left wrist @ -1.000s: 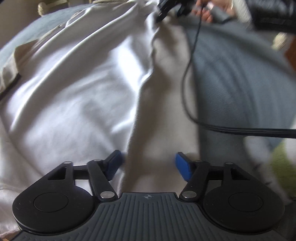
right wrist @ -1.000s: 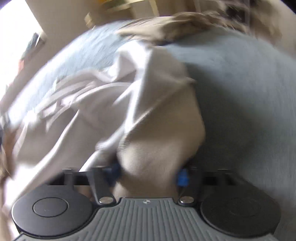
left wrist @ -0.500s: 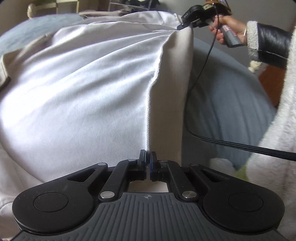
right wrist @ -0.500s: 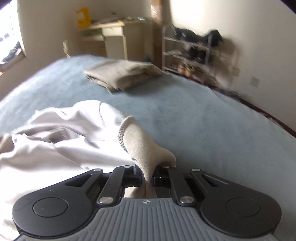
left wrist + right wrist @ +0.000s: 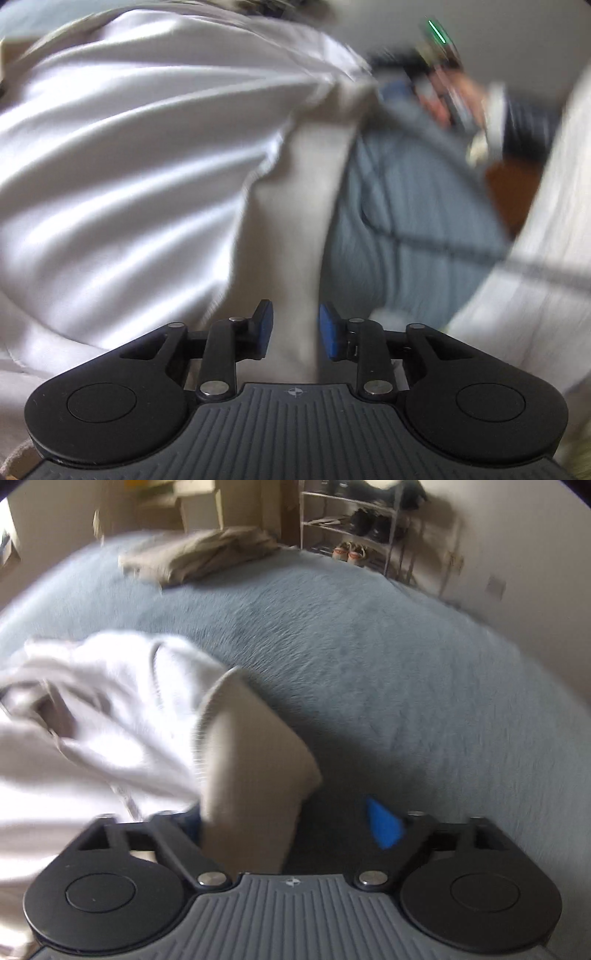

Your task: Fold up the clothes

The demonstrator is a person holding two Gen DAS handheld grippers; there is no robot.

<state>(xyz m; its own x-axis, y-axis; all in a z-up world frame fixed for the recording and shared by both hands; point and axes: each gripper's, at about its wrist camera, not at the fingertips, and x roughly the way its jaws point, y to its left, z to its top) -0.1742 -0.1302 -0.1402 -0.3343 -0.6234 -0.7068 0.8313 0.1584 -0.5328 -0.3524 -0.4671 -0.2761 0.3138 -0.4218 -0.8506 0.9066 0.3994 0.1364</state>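
Note:
A white sweatshirt (image 5: 129, 166) lies spread over a grey-blue bed. Its beige ribbed hem band (image 5: 295, 240) runs from my left gripper (image 5: 295, 328) up toward the far right gripper. My left gripper is open, its blue pads either side of the band. In the right wrist view my right gripper (image 5: 291, 823) is open too; the band's end (image 5: 251, 775) lies between the jaws against the left one, and the sweatshirt (image 5: 92, 720) bunches to the left.
The grey-blue bed cover (image 5: 369, 664) extends far and right. A folded beige garment (image 5: 199, 554) lies at the bed's far edge. A shoe rack (image 5: 354, 528) stands by the wall. A black cable (image 5: 443, 251) crosses the bed in the left view.
Both grippers were shut on the hem band half a second ago. Both have now opened and let it go. The views are blurred with motion.

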